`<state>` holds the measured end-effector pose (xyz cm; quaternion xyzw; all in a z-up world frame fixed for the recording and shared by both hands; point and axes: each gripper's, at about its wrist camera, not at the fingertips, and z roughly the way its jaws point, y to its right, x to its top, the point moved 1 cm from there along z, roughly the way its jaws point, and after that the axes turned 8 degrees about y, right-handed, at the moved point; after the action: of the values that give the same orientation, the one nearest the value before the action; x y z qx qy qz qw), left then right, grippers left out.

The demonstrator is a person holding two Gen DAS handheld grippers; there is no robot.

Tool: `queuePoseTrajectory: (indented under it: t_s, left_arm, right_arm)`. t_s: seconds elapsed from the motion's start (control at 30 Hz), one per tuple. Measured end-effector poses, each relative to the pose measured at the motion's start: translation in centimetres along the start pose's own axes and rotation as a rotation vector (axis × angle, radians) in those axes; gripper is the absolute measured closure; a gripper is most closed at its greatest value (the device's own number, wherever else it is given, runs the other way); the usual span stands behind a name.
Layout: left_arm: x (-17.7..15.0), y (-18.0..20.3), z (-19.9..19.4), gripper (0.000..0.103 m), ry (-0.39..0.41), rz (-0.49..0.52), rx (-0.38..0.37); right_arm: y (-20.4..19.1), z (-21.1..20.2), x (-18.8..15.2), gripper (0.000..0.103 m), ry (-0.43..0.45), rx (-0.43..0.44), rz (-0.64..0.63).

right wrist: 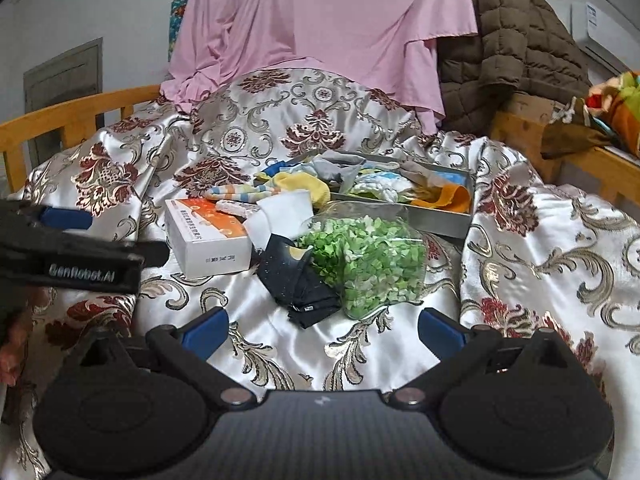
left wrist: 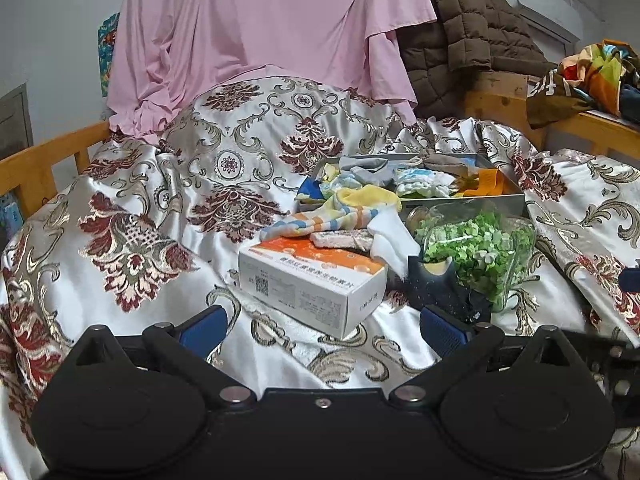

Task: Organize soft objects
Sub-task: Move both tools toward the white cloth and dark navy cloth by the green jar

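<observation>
Bed w/ satin floral quilt carries everything. Grey tray sits farthest ahead of both claws, already stuffed w/ socks. Nearer: clear bag of green bits, white/orange box w/ striped sock draped on top.

Dark sock, loose on the quilt, looks like the next pick: straight ahead of right claw, just left of centre, long axis running away-left to near-right, touching the green bag.

Right claw spread, empty, clearly nearer. Left claw also spread, empty; for it the dark sock lies ahead-right, box straight ahead.
</observation>
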<state>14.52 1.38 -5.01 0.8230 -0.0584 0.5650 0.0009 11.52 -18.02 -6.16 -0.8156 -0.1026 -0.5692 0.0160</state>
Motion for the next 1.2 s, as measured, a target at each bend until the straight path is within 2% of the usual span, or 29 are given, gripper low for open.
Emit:
queuePoseTrajectory:
  t_s: [0.27,0.53,0.73,0.97,1.2]
  left_arm:
    - [2.1,-0.3,2.6,0.001,-0.062,0.073,-0.101]
    - [4.6,0.8,5.7,0.001,-0.088,0.264,-0.206]
    - [5.8,2.0,7.7,0.001,-0.087,0.337,-0.28]
    - [6.2,3.0,10.4,0.001,-0.106,0.396,-0.335]
    - [6.7,3.5,12.5,0.001,-0.13,0.404,-0.369]
  right_arm:
    - [-1.5,1.2,0.1,0.0,0.006,0.078,-0.144]
    - [-1.3,4.6,0.2,0.001,-0.027,0.148,-0.168]
    - [-1.4,7.4,-0.2,0.001,-0.055,0.202,-0.16]
    - [-1.7,9.3,-0.4,0.002,-0.072,0.232,-0.163]
    - [-1.8,10.7,-0.4,0.006,-0.08,0.238,-0.185]
